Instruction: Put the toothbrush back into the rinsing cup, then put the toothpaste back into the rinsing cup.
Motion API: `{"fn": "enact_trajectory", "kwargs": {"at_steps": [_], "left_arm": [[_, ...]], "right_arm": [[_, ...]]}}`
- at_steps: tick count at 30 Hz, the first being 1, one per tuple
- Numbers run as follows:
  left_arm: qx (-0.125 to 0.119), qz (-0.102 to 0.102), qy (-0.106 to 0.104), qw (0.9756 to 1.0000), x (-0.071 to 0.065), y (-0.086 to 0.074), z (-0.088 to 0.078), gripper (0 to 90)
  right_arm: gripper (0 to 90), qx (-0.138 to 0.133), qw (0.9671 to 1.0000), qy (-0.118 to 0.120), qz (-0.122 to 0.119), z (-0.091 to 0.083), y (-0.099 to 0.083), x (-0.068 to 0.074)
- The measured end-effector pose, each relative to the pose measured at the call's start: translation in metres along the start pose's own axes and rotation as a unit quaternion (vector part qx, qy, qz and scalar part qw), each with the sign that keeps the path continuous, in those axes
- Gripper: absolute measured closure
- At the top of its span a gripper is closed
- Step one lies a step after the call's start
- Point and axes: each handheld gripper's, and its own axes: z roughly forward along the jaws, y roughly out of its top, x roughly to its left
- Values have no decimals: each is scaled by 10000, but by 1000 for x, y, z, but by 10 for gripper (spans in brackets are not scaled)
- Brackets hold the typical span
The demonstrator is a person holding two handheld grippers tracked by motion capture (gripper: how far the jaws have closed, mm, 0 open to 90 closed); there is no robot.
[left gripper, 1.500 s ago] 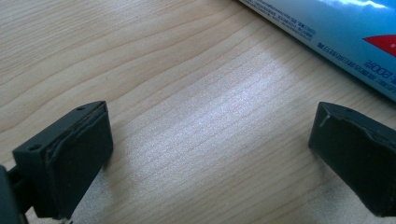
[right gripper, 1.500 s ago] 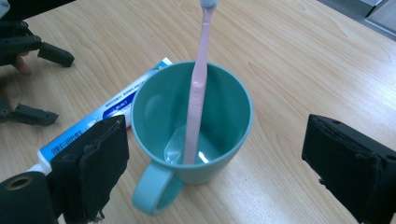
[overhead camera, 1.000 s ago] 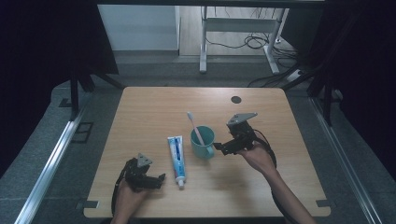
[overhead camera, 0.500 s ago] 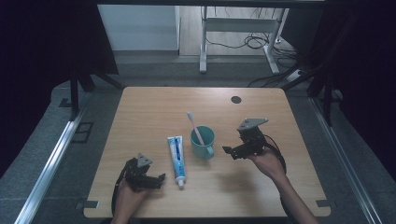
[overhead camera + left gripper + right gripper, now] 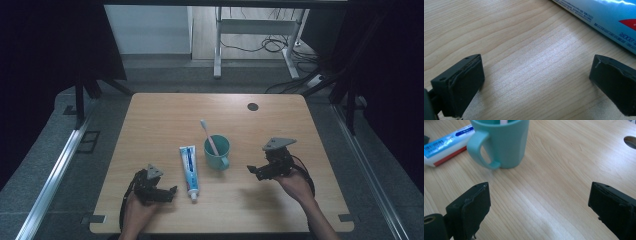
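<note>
With both sets of fingers spread wide and empty, I hold my left gripper (image 5: 172, 190) just left of the toothpaste tube (image 5: 189, 166); beyond it stands the teal mug (image 5: 217, 152), my right gripper (image 5: 252, 171) near its right on the tabletop (image 5: 165, 117).

The tabletop (image 5: 150, 125) is pale wood with fine straight grain and a dark round hole (image 5: 253, 106) near its far right corner. The mug (image 5: 217, 152) is plain teal, handle included. The toothbrush (image 5: 209, 136) standing in it is pale pink with a white head. The toothpaste tube (image 5: 189, 166) is white and light blue with small dark blue print, a red stripe and a white cap. Both the left gripper (image 5: 165, 194) and the right gripper (image 5: 253, 170) have matte black jaws and a grey plate on top.
</note>
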Motion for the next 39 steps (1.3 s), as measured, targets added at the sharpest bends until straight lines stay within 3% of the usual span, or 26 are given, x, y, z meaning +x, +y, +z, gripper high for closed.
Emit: {"fn": "enact_trajectory", "kwargs": {"at_steps": [22,39], "left_arm": [[11,18,7,10000,0,0,0,0],[40,0,0,10000,0,1,0,0]], "right_arm": [[59,-212,9990,62,383,6,-60,3],[60,-20,9995,-57,324,19,-87,5]]}}
